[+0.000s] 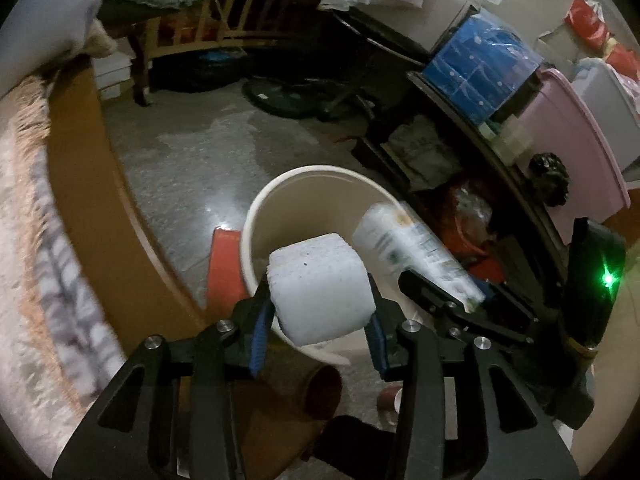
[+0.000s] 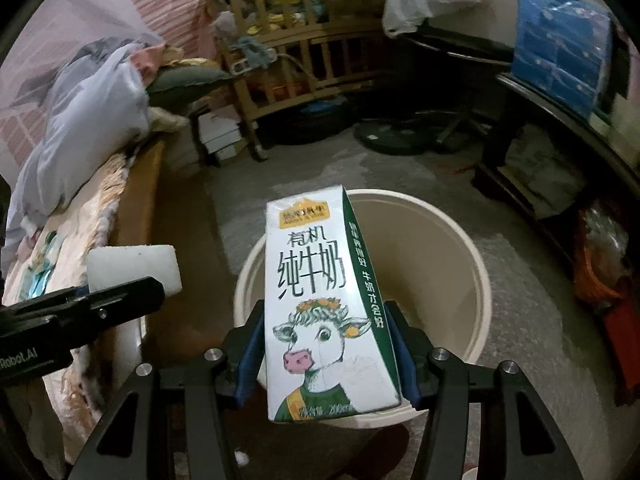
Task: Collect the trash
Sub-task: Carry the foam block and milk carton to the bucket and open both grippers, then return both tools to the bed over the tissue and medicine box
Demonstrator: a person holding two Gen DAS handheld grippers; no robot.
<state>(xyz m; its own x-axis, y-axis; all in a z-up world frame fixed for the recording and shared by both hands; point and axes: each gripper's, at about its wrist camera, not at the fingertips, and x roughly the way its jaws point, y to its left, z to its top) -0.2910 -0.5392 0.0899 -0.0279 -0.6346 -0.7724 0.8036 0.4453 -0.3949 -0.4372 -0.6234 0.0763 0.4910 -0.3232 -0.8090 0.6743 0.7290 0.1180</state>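
Observation:
My left gripper (image 1: 320, 300) is shut on a white foam block (image 1: 320, 288) and holds it above the near rim of a cream bucket (image 1: 280, 188) on the floor. My right gripper (image 2: 326, 344) is shut on a white and green milk carton (image 2: 320, 300) with a cow drawing, held above the bucket (image 2: 452, 256). In the left wrist view the carton (image 1: 408, 248) and right gripper (image 1: 432, 292) sit just right of the block. In the right wrist view the block (image 2: 132, 264) and left gripper (image 2: 80, 312) are at the left.
A bed (image 2: 80, 220) with a wooden edge runs along the left. A wooden crib (image 2: 304, 52) stands at the back. A dark shelf (image 1: 460, 128) with a blue pack (image 1: 480, 64) and a pink bin (image 1: 568, 136) is at the right. A red flat item (image 1: 224, 268) lies beside the bucket.

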